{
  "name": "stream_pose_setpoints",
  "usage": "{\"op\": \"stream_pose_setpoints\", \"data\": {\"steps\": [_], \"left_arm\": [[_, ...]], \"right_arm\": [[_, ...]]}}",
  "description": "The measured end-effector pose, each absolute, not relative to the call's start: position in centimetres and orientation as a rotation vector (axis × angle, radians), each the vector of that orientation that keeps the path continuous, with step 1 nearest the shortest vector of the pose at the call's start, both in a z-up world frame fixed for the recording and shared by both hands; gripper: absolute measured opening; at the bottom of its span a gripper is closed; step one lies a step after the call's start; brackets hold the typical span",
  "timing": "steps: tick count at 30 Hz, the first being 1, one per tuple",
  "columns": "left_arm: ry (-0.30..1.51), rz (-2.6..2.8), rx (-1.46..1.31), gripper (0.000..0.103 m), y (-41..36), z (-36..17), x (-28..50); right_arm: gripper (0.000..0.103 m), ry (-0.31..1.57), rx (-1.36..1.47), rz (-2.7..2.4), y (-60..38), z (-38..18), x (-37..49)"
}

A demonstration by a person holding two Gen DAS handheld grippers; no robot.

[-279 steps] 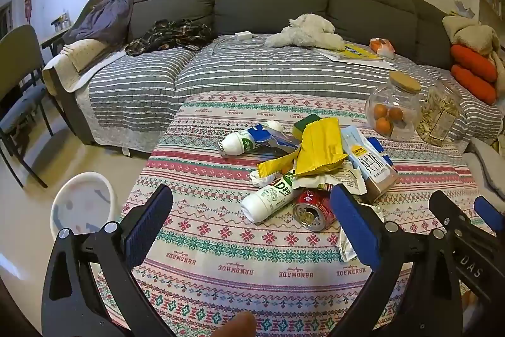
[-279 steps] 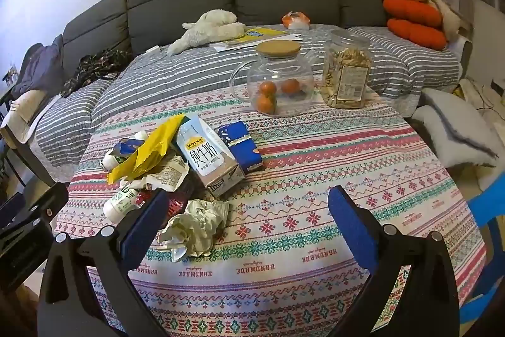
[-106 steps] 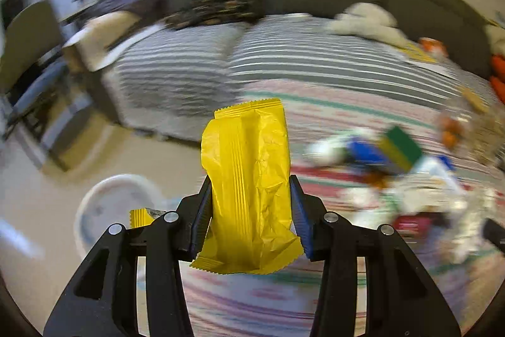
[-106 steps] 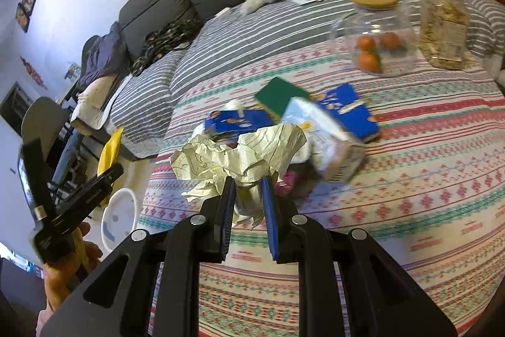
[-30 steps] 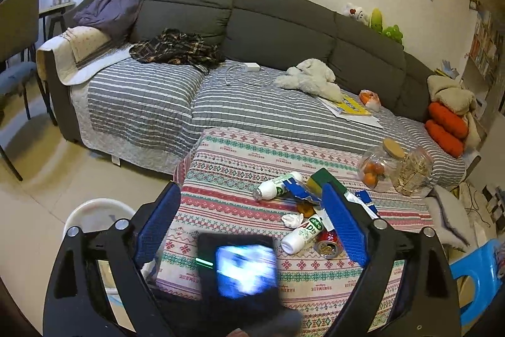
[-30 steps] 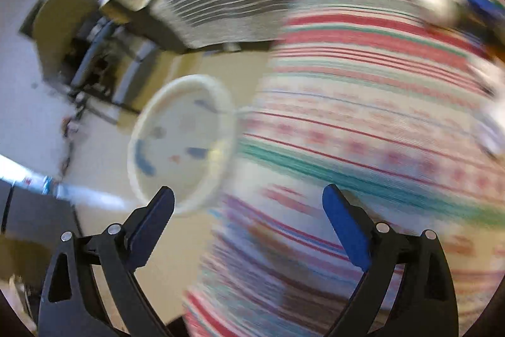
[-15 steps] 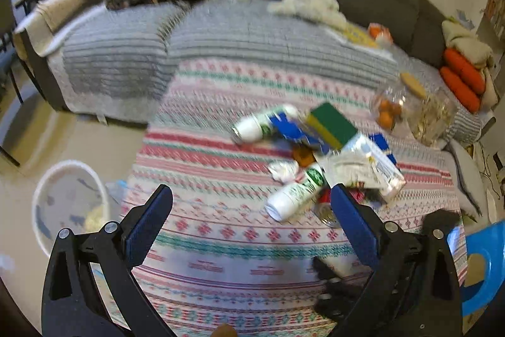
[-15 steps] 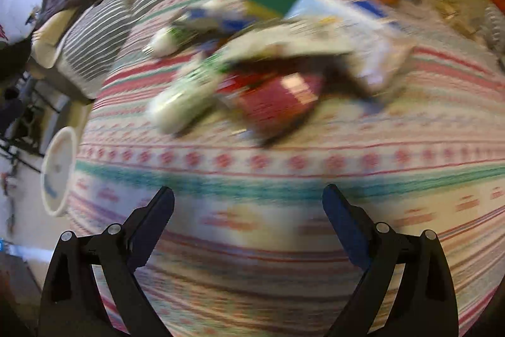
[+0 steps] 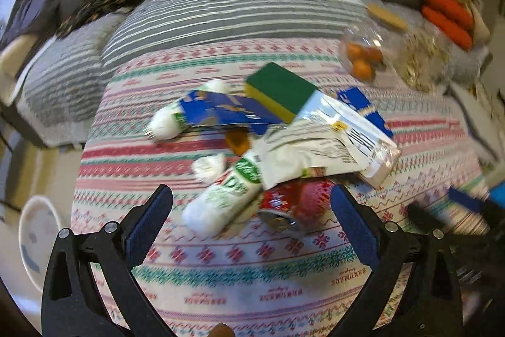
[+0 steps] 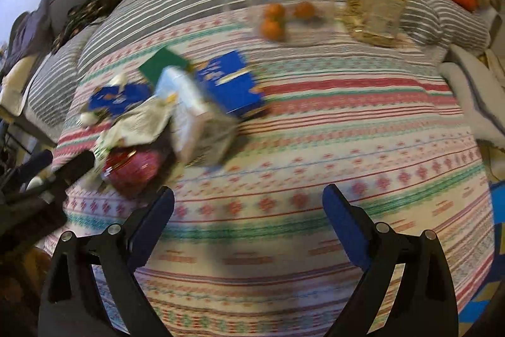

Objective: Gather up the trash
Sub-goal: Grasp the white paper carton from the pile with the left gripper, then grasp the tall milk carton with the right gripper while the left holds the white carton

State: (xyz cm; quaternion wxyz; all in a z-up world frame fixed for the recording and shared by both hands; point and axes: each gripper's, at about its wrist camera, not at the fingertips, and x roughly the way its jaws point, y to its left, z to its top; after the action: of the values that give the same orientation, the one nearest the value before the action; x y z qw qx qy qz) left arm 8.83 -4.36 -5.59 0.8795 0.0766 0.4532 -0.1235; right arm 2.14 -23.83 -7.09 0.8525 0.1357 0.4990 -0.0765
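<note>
A heap of trash lies on the patterned tablecloth (image 9: pixel 240 280). It holds a white bottle with green print (image 9: pixel 224 198), a red can (image 9: pixel 293 201), a crumpled white wrapper (image 9: pixel 303 153), a milk carton (image 9: pixel 350 131), a blue wrapper over a second white bottle (image 9: pixel 221 112) and a green-and-yellow sponge (image 9: pixel 281 90). My left gripper (image 9: pixel 249 210) hangs open just above the white bottle and the red can, empty. My right gripper (image 10: pixel 247 207) is open and empty over bare cloth, right of the red can (image 10: pixel 132 169) and the milk carton (image 10: pixel 195 116).
A white bin (image 9: pixel 34 239) stands on the floor left of the table. A glass jar of oranges (image 10: pixel 281 5) and a jar of snacks (image 10: pixel 375 8) stand at the table's far side. The grey sofa (image 9: pixel 221 11) runs behind. A blue stool (image 10: pixel 497 261) is at the right.
Both grippers have swung from the bin side back over the table. The left one has dropped closer to the trash heap. The right one has slid rightwards, past the can onto bare cloth.
</note>
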Motion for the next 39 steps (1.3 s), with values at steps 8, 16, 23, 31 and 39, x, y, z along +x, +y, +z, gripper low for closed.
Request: {"op": "stream_pose_setpoints", "data": {"steps": [8,16,23,31,39], "left_arm": [[0.879,-0.273,0.401,0.096,-9.7,-8.4,9.2],[0.859,-0.316,0.460,0.070,-12.3,-9.5,11.1],[0.858,-0.326,0.227,0.029,-9.3,-7.4,10.9],[0.941,-0.337,-0.006,0.013,-4.8,-6.0,9.6],[0.893,-0.286,-0.028,0.012,-2.8,-4.3,7.7]], "right_arm": [[0.092,1.066,0.352,-0.184,-27.8,-7.0,2.2],[0.092,1.048,0.343,-0.172,-28.2,-6.6,2.7],[0.092,1.051,0.261,-0.150,-27.0,-7.4,4.0],[0.092,1.057,0.281,-0.066,-24.8,-9.2,6.6],[0.092,1.000,0.322,-0.013,-23.4,-9.4,9.5]]}}
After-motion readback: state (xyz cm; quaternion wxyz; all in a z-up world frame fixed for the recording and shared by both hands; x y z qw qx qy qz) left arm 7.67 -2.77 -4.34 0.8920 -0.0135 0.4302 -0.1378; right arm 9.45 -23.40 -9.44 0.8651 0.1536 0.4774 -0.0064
